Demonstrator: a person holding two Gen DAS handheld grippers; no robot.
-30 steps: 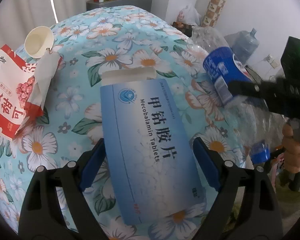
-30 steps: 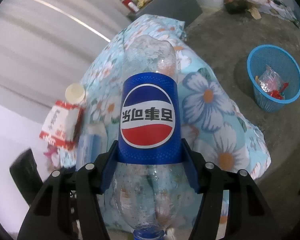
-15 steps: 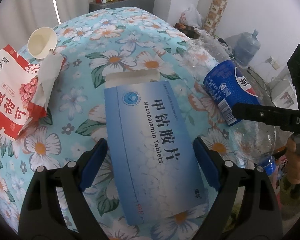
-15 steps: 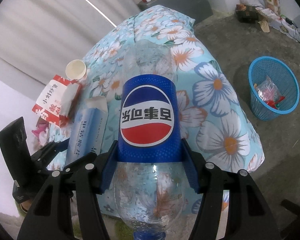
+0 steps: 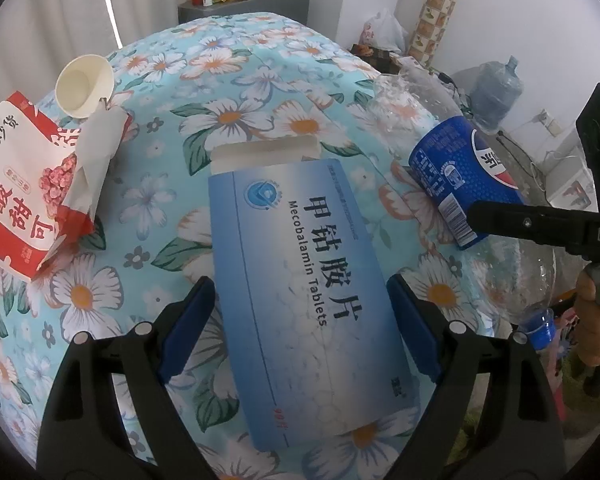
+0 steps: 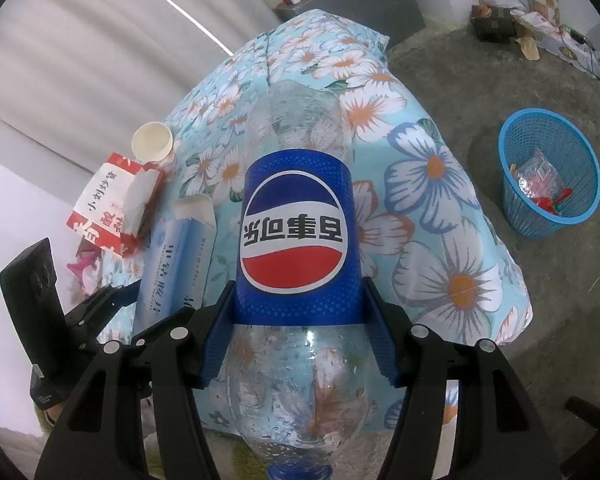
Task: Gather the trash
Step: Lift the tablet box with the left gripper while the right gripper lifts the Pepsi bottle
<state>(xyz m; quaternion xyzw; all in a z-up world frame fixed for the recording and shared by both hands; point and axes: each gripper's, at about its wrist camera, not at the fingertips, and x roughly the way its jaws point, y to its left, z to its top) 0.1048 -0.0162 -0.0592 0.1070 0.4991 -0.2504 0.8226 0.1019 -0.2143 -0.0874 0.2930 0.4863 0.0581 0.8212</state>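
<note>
My left gripper [image 5: 300, 332] is shut on a blue medicine box [image 5: 304, 280] with its end flap open, held just over the floral table. My right gripper [image 6: 298, 332] is shut on an empty clear Pepsi bottle [image 6: 296, 236], cap end toward the camera. The bottle [image 5: 460, 176] and the right gripper's finger show at the right of the left wrist view. The box [image 6: 176, 264] and the left gripper show at the left of the right wrist view. A red snack bag [image 5: 24, 196] and a paper cup [image 5: 84, 86] lie on the table's left.
The table has a blue floral cloth [image 5: 236, 80]. A blue mesh bin [image 6: 548, 180] with wrappers in it stands on the concrete floor to the table's right. A grey cabinet [image 5: 244, 8] with small items stands behind the table. A water jug [image 5: 496, 92] is far right.
The right gripper has swung the bottle around, so the table and box now sit more to its left and the bin nearer the right edge. The left gripper and box barely moved.
</note>
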